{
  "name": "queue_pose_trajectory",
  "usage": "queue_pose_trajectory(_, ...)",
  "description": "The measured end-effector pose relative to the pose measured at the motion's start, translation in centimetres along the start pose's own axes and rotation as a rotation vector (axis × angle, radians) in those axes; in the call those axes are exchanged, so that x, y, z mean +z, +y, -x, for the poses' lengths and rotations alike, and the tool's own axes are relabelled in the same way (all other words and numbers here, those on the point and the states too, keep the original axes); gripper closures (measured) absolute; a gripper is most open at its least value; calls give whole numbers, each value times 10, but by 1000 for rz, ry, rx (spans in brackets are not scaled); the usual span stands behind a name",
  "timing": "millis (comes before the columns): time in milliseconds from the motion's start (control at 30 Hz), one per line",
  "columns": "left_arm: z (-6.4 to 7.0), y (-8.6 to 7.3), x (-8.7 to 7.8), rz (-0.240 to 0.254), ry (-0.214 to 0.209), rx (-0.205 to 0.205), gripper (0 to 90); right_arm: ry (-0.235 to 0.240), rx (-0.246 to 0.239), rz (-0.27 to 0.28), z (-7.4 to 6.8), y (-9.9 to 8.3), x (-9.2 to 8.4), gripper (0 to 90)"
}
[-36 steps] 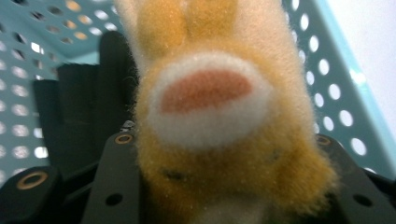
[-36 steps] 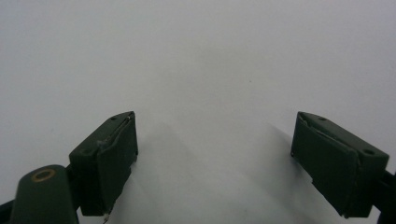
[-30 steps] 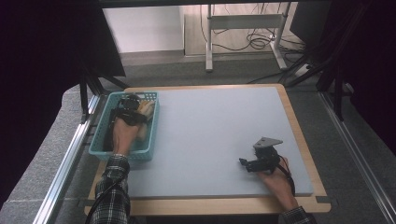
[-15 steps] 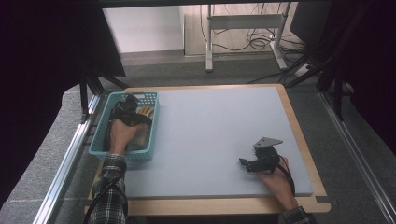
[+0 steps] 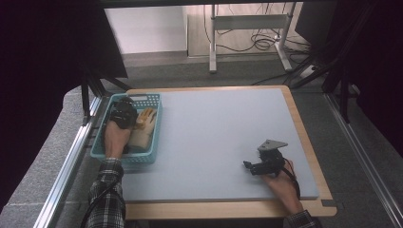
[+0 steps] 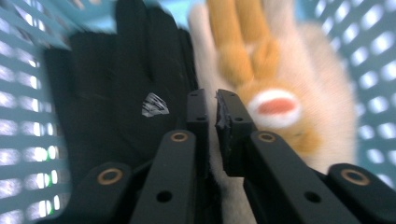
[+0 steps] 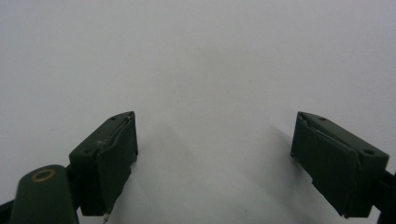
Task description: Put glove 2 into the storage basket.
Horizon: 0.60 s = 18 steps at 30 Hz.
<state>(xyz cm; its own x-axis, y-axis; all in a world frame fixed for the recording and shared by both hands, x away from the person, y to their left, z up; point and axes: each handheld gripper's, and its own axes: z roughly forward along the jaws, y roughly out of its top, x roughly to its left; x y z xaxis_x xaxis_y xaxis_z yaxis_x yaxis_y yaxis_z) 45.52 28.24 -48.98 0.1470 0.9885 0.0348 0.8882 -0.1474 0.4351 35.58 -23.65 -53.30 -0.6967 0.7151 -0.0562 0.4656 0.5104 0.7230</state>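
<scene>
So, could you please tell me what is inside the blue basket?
The blue basket holds a black glove and a cream glove with orange fingers, lying side by side. The left gripper covers what lies beneath them.

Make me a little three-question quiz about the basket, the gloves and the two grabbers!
1. True or false: the left gripper reaches into the blue basket.
2. Which glove has orange fingers: the black glove or the cream glove?
3. Over what does the right gripper wait, jaws wide apart?

Key
1. True; its jaws have just been closing, nearly together, on a fold of the cream glove.
2. The cream glove.
3. The bare grey table mat.
</scene>
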Motion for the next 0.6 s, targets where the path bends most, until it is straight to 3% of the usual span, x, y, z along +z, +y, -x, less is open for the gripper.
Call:
queue_pose_trajectory(67, 2, -1, 7, -6, -18, -9, 880, 0, 0, 0, 0, 0, 0, 143)
queue_pose_trajectory(167, 8, 0, 11, -3, -101, -13, 900, 1, 0, 0, 0, 0, 0, 143)
queue_pose_trajectory(233, 16, 1, 10, -11, -76, 17, 900, 0, 0, 0, 0, 0, 0, 143)
queue_pose_trajectory(400, 12, 1, 8, -6, -75, 8, 895, 0, 0, 0, 0, 0, 0, 143)
queue_pose_trajectory(600, 3, -1, 3, 38, 3, -8, 698, -1, -1, 0, 0, 0, 0, 142)
